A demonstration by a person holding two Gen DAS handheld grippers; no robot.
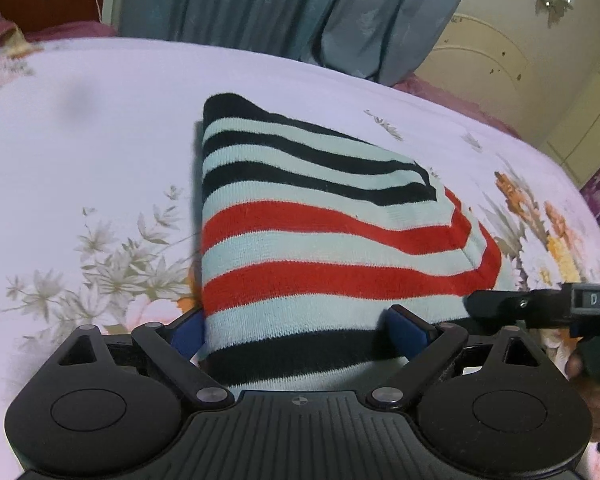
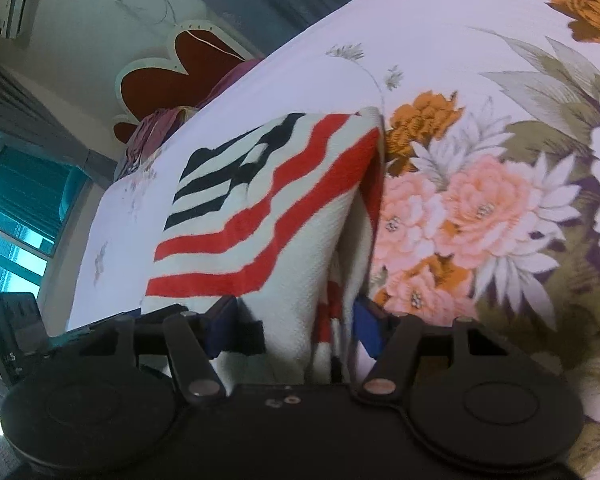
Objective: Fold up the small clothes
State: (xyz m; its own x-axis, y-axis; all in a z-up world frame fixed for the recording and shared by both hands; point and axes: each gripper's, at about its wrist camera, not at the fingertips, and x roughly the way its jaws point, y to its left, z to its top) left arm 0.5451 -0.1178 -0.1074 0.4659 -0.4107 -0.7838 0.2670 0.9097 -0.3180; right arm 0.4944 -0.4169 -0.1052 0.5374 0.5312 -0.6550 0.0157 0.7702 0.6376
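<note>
Floral bedsheet (image 1: 100, 128), grey curtains (image 1: 260, 8)

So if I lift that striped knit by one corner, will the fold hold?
Probably not: the striped knit looks soft and already drapes and buckles in the right wrist view, so it would likely sag open. It seems light, and should drag on the floral bedsheet rather than glide.

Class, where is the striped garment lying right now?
The striped garment lies folded on the floral bedsheet, mid-frame in both wrist views, its near edge between the open left gripper fingers.
</note>
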